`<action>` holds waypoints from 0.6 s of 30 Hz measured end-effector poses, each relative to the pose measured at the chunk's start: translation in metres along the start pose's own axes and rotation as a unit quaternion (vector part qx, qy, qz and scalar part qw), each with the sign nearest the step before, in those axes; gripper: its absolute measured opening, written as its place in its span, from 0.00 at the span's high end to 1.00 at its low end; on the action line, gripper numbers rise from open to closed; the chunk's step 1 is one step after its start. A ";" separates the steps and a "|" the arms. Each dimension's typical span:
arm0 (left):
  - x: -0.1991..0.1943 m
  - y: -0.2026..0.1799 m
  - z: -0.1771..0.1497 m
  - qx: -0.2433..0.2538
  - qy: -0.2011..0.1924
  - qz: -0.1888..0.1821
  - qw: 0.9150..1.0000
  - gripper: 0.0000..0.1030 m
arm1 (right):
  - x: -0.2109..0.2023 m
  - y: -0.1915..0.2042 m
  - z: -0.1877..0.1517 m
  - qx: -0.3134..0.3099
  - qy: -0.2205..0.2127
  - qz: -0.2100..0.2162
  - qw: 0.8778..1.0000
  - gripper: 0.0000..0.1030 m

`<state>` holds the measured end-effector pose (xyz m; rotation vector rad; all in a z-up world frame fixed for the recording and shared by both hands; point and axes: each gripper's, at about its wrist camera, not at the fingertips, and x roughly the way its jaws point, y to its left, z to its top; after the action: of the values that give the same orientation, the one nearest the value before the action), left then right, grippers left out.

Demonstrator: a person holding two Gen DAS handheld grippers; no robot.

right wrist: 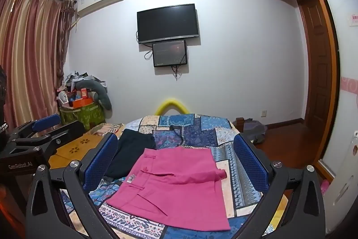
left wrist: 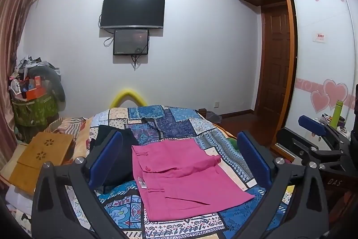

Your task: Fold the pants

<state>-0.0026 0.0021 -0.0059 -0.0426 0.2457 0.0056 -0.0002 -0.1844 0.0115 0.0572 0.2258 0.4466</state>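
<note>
Pink pants (left wrist: 179,178) (right wrist: 176,183) lie folded into a flat stack on the patchwork bedspread (left wrist: 174,124) (right wrist: 197,131), waistband toward the left. A dark folded garment (left wrist: 120,149) (right wrist: 132,153) lies just left of them. My left gripper (left wrist: 179,158) hovers above the near end of the bed, jaws wide, open, nothing between the blue pads. My right gripper (right wrist: 176,160) hangs likewise open and empty over the pants. In the left wrist view the right gripper (left wrist: 322,140) shows at the right edge; in the right wrist view the left gripper (right wrist: 42,133) shows at the left.
A wooden lap tray (left wrist: 42,158) (right wrist: 78,149) rests on the bed's left side. A cluttered green hamper (left wrist: 33,109) (right wrist: 82,113) stands by the curtain. A wardrobe (left wrist: 322,48) with sliding doors and a green bottle (left wrist: 336,113) are at right. A television (left wrist: 133,11) hangs on the far wall.
</note>
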 end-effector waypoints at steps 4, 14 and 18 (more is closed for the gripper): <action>0.002 -0.001 0.001 0.000 0.001 0.000 1.000 0.00 | -0.001 -0.001 0.001 0.001 0.000 -0.001 1.000 0.00; 0.000 -0.002 0.005 0.000 0.004 0.002 1.000 0.00 | 0.001 -0.005 -0.005 0.013 0.006 -0.002 1.000 0.00; 0.001 -0.002 0.005 0.000 0.004 0.003 1.000 0.00 | 0.001 -0.006 -0.004 0.012 0.006 -0.002 1.000 0.00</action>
<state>-0.0005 0.0003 -0.0011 -0.0426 0.2530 0.0105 0.0026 -0.1896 0.0064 0.0776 0.2437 0.4405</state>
